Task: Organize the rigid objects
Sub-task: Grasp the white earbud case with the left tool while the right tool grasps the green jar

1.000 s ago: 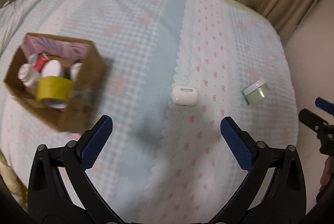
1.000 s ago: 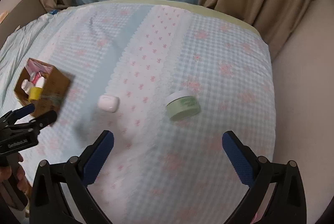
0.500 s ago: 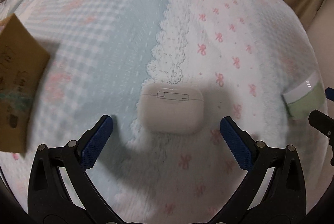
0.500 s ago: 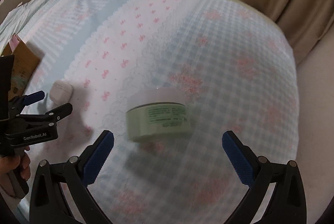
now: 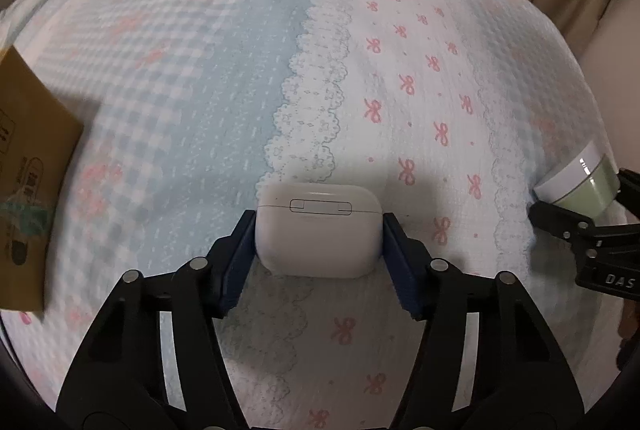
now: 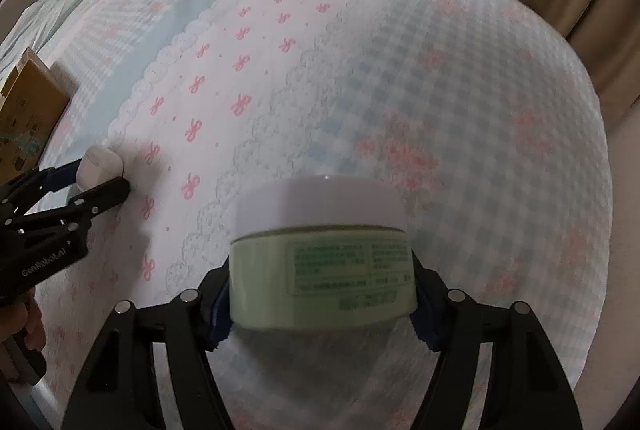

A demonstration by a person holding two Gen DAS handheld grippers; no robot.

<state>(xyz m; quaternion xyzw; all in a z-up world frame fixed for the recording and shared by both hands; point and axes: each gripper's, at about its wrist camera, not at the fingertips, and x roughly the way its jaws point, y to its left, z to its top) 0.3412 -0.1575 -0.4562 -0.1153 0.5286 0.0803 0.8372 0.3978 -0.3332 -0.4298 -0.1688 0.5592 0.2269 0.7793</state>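
The left gripper (image 5: 319, 230) has a white earbud case (image 5: 318, 228) right between its two blue pads (image 5: 236, 262). The jaws are closing in on it, and the pads touch the case on both short ends. So the long side of the case runs straight across from one pad to the other. The case lies flat on the bedspread (image 5: 224, 81), with its hinge side facing away from the camera.

The right gripper (image 6: 322, 294) does the same with a round green cream jar (image 6: 322, 278) that has a white lid. Its jaws are closing too, and the pads sit tight against the jar's left and right sides. The jar is a bit blurry. I think it still rests on the bedspread, but I cannot be sure.

The cardboard box (image 5: 28, 189) sits off to the left. It is close to the left gripper and farther from the right one. In the right wrist view the box (image 6: 28, 109) is past the left gripper (image 6: 100, 177), at the left edge.

I think both things go into that box. The left hand has the shorter trip, so it could go first. The right hand must carry the jar across to the left, over the spot where the left hand is now.
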